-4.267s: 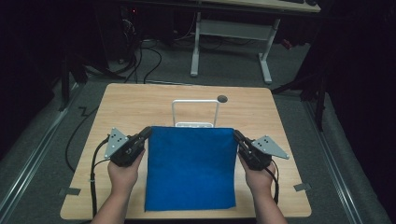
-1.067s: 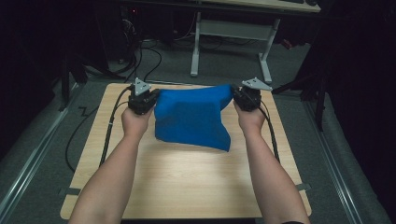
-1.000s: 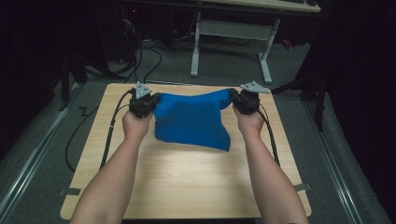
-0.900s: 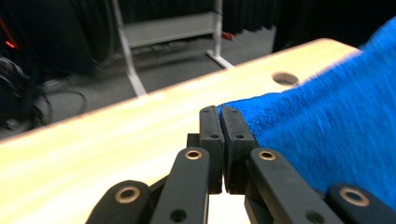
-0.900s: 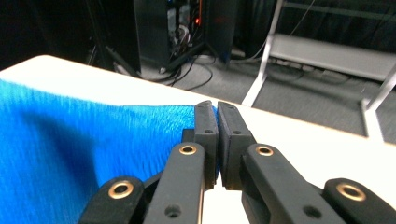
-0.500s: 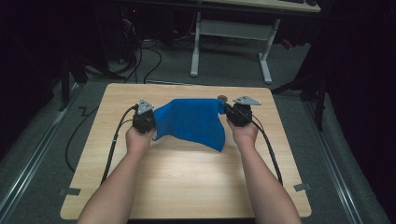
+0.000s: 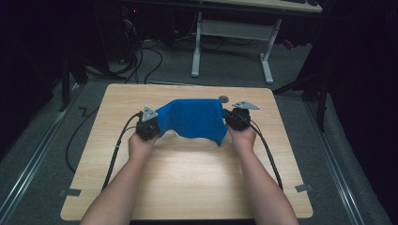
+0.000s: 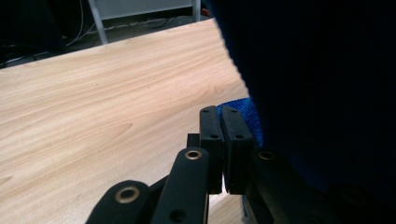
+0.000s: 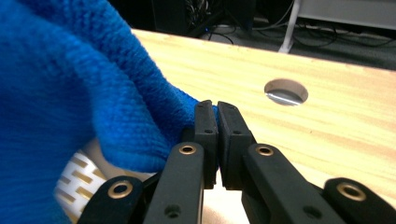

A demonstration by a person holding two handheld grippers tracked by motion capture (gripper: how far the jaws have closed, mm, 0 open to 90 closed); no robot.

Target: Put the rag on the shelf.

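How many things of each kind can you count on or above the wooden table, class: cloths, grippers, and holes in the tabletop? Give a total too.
Blue cloth: 1
Grippers: 2, the left gripper and the right gripper, each shut on an end of the cloth
Round hole in the table: 1
Total: 4

Left gripper (image 8: 223,140): two black jaws pressed together, a corner of blue cloth (image 8: 327,84) pinched between them
Blue cloth: hangs close to the lens — dark, shadowed, covering the view's right side
Table (image 8: 93,112): pale wood grain, bare surface running to its far edge
Beyond the far edge: white desk leg (image 8: 96,18), dim floor
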